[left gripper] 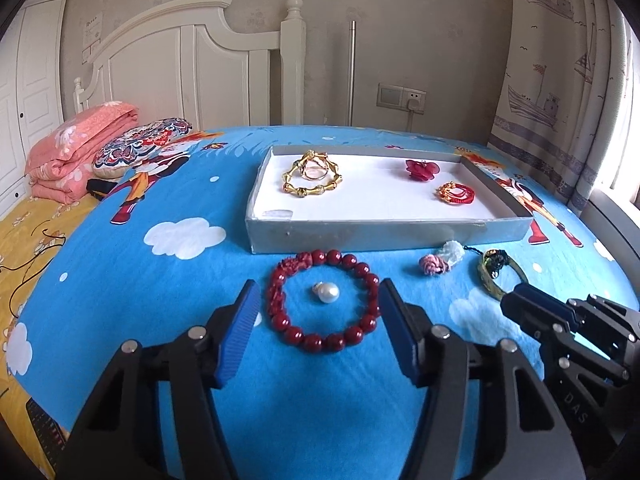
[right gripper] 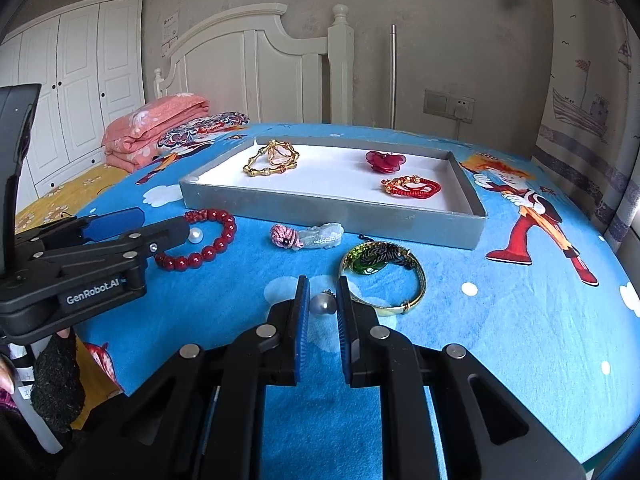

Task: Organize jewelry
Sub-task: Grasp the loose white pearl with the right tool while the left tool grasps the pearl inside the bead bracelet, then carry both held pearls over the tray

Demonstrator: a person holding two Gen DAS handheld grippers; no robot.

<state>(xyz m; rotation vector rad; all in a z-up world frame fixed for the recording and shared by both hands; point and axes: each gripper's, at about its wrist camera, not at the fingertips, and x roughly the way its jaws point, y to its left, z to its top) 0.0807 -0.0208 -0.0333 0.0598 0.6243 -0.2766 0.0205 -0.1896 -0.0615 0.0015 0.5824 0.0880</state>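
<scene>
Two grippers work over a blue cartoon-print bedsheet (left gripper: 160, 280). The left gripper (left gripper: 318, 320) stands with its blue pads apart on either side of a red bead bracelet (left gripper: 324, 300), not touching it; a white pearl (left gripper: 329, 292) lies inside the bracelet's ring. The right gripper (right gripper: 322, 308) is closed on a grey pearl pendant (right gripper: 323, 305), pinched between its pads just beside a gold bangle (right gripper: 412, 292) that lies on the sheet with a dark green tasselled piece (right gripper: 376, 260) on it. Nearby, a pale jade carving with a pink knitted ball (right gripper: 308, 237) rests close to the front wall of a shallow grey cardboard tray (right gripper: 320, 208). Inside the tray, on its white floor, lie a gold bamboo-link bracelet (right gripper: 272, 160), a red flower ornament (right gripper: 384, 160) and a red cord bracelet with gold beads (right gripper: 412, 188), well apart from one another
</scene>
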